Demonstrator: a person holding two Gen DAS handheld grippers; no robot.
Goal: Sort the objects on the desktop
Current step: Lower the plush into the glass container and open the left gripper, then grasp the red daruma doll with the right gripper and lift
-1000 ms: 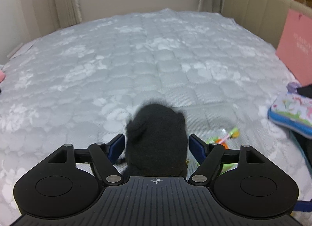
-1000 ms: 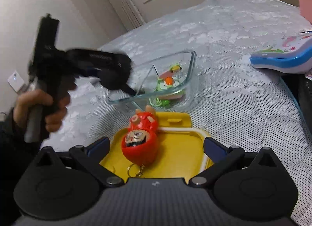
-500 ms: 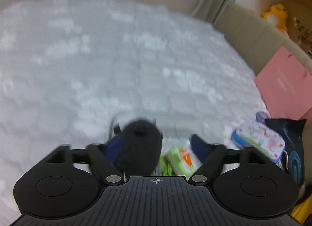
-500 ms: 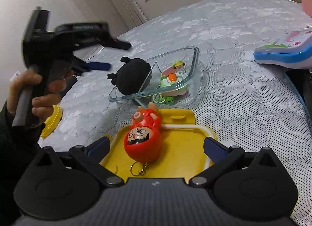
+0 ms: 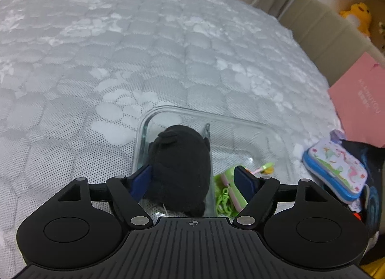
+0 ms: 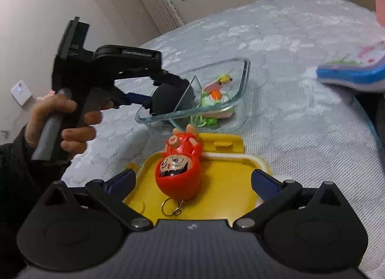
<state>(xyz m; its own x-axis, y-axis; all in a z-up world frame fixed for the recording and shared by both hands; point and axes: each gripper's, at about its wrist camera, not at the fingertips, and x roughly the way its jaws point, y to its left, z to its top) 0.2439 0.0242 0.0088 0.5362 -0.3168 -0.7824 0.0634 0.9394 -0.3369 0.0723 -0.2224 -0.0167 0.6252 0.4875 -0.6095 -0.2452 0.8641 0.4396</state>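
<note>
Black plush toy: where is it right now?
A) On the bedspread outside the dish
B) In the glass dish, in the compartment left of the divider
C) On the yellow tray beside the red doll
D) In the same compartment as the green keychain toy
B. The black plush toy sits inside the glass dish, left of the divider, with the left gripper open around it; the green keychain toy lies on the other side.

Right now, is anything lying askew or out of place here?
The red doll keychain lies tipped over on the yellow lid, head toward the camera, feet over the far rim. Nothing looks spilled or broken.
</note>
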